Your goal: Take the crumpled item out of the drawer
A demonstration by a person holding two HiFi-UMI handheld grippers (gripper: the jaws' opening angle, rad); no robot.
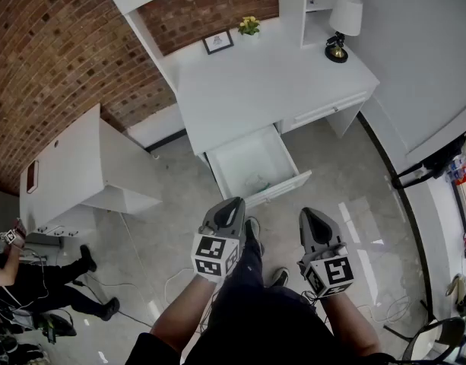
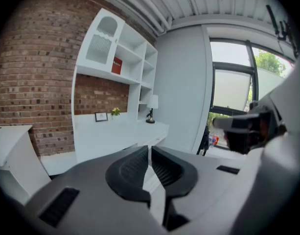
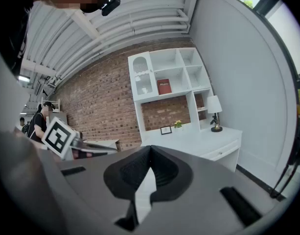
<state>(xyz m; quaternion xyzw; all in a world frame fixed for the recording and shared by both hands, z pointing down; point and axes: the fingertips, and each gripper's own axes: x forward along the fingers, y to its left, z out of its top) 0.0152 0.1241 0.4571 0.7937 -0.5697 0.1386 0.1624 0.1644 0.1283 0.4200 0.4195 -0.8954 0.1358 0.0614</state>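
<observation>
The left gripper (image 1: pixel 235 203) has its jaws pressed together at the tips with nothing between them, as the left gripper view (image 2: pixel 150 152) shows. The right gripper (image 1: pixel 312 214) is likewise closed and empty (image 3: pixel 149 152). Both forearms come up from the bottom of the head view, side by side above the person's legs. Each gripper points forward and slightly down toward the desk (image 1: pixel 248 90), with the marker cube nearest the wrist. The two grippers are near each other but apart, the left a little further ahead. Bare floor (image 1: pixel 179 226) separates their tips from the drawer (image 1: pixel 284 188), which stands pulled out from under the left part of the desk front. Its front panel is the nearest edge and its top is open. The item (image 1: pixel 257 181), small, pale and faintly greenish, lies inside the drawer close to the front panel, right of its middle; its shape is too small to make out. The rest of the drawer bottom looks bare. A shut drawer (image 1: pixel 324 112) sits to the right. At the back of the desk stand a lamp (image 1: pixel 340 25), flowers (image 1: pixel 249 26) and a frame (image 1: pixel 218 42), well apart from the drawer. A white cabinet (image 1: pixel 65 166) stands to the left, with open floor between it and the drawer, and cables (image 1: pixel 179 280) trail on the floor near the person's feet.
</observation>
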